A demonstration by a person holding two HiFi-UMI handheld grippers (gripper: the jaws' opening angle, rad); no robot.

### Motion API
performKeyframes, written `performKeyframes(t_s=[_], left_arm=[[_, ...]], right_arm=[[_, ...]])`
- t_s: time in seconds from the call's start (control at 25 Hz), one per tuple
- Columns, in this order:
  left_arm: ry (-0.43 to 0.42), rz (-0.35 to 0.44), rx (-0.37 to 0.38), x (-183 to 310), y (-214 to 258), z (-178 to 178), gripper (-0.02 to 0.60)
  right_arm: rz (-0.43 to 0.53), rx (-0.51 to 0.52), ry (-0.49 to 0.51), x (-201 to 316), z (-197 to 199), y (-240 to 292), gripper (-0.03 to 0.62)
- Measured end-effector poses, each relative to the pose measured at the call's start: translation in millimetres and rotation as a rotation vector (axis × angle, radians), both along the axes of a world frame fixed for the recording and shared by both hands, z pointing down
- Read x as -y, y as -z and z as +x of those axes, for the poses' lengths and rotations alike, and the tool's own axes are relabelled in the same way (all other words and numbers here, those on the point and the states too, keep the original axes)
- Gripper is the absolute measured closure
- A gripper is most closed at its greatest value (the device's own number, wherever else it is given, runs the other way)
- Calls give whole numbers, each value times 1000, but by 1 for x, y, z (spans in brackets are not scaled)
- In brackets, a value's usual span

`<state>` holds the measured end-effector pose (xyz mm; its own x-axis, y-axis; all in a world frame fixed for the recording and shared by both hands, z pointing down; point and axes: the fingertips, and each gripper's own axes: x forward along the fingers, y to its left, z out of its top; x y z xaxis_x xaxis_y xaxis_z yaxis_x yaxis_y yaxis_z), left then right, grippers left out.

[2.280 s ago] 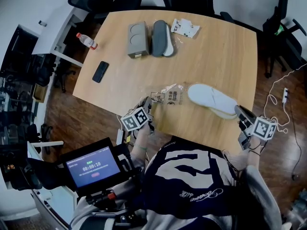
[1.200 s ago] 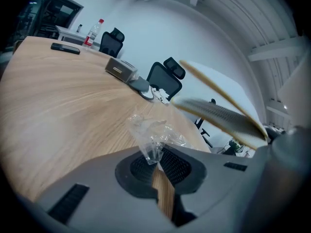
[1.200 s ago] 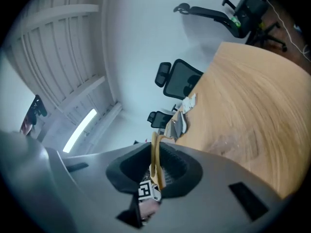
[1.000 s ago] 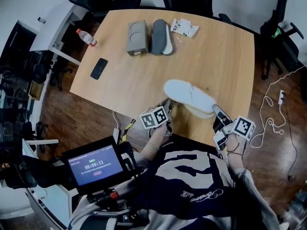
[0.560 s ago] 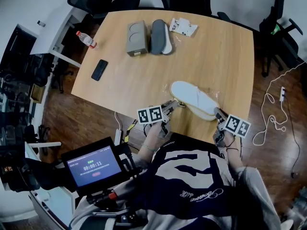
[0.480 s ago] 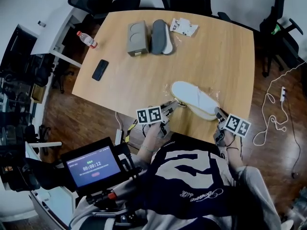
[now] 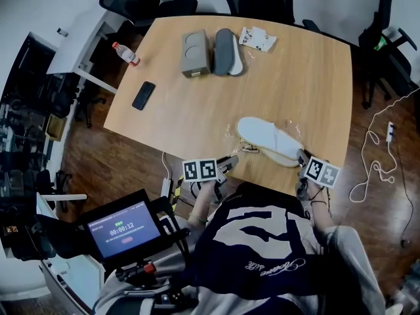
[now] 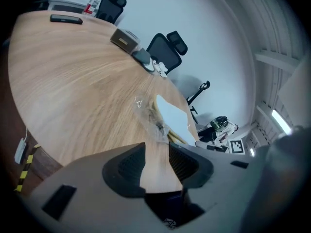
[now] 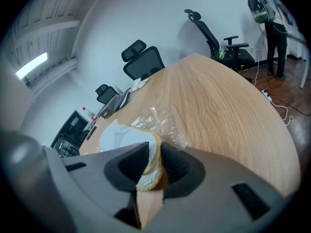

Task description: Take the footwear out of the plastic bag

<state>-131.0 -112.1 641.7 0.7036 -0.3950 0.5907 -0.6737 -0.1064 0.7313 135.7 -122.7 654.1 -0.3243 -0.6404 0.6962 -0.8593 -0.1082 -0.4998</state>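
Note:
A white slipper [image 7: 268, 138] with a yellowish sole lies near the table's front edge, with the clear plastic bag [image 7: 236, 131] crumpled around its toe end. My right gripper [image 7: 302, 156] holds the slipper's heel [image 9: 151, 165] between its pads; the jaws of the right gripper [image 9: 154, 152] are opening. In the right gripper view the bag [image 9: 160, 120] lies loose behind the slipper. My left gripper [image 7: 227, 165] is open and empty at the table edge, just short of the bag. In the left gripper view the left gripper [image 8: 155, 149] faces the bag [image 8: 151, 116] and the slipper [image 8: 173, 115].
At the table's far side lie a grey box [image 7: 194, 52], a grey slipper [image 7: 228, 50] and a white packet [image 7: 257, 38]. A phone [image 7: 144, 95] and a bottle [image 7: 126, 53] sit at the left. Office chairs [image 7: 167, 2] ring the table [image 7: 308, 77].
My left gripper has opened, let go of the bag and drawn back toward the table edge. The slipper has shifted slightly, with its heel still in my right gripper.

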Motion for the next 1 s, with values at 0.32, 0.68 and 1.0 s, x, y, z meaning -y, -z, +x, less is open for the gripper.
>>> performKeyframes(t_s=[0.32,0.68,1.0], left_arm=[[15,175,-190,3,45,0,443],[-132,417,-185,1,84,25,577],[-123,497,-250,-13,120,60,577]], right_arm=[[34,-52,-24,-11,1,11,428],[165,-51,-147,-37,5,57,422],[266,-44,-3,-61,-31,102,453]])
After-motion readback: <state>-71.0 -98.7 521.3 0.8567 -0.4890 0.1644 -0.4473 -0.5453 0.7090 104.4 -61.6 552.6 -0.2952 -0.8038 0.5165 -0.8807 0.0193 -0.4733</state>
